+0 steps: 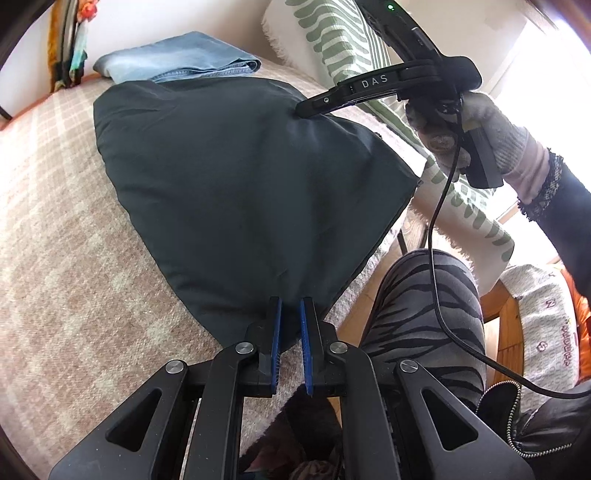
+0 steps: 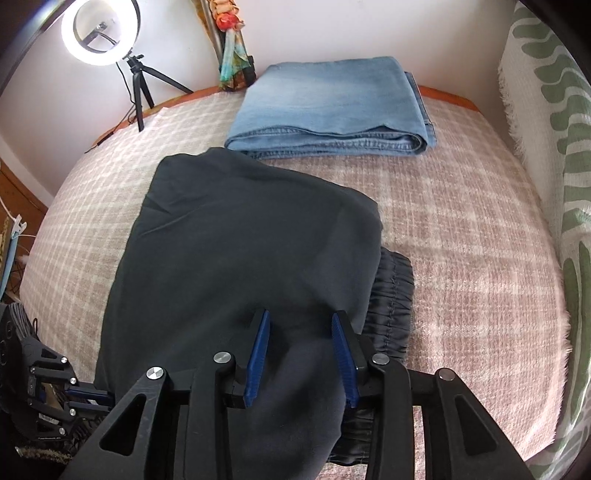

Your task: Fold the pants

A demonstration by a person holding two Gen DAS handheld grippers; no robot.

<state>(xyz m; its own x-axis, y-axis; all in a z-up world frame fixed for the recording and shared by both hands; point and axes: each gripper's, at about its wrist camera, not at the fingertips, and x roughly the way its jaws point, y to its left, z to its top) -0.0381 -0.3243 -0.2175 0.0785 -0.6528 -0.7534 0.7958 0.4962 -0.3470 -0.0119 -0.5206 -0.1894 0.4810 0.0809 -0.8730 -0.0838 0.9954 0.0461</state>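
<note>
Dark pants (image 1: 236,177) lie folded on a pink checked blanket (image 1: 55,221). At their near corner my left gripper (image 1: 291,301) is shut on the fabric edge, which is pinched between its blue pads. In the right wrist view the pants (image 2: 240,240) spread ahead, and their gathered waistband (image 2: 391,295) pokes out from under the top layer on the right. My right gripper (image 2: 301,314) hovers over that side with its jaws apart and the cloth lying loose below them. From the left wrist view its tip (image 1: 301,110) rests at the pants' far edge.
Folded blue jeans (image 2: 332,107) sit at the back of the blanket (image 2: 461,221). A green-patterned cloth (image 2: 554,147) runs along the right side. A ring light on a tripod (image 2: 99,33) stands at the back left. The person's striped-legging leg (image 1: 424,314) is beside the near edge.
</note>
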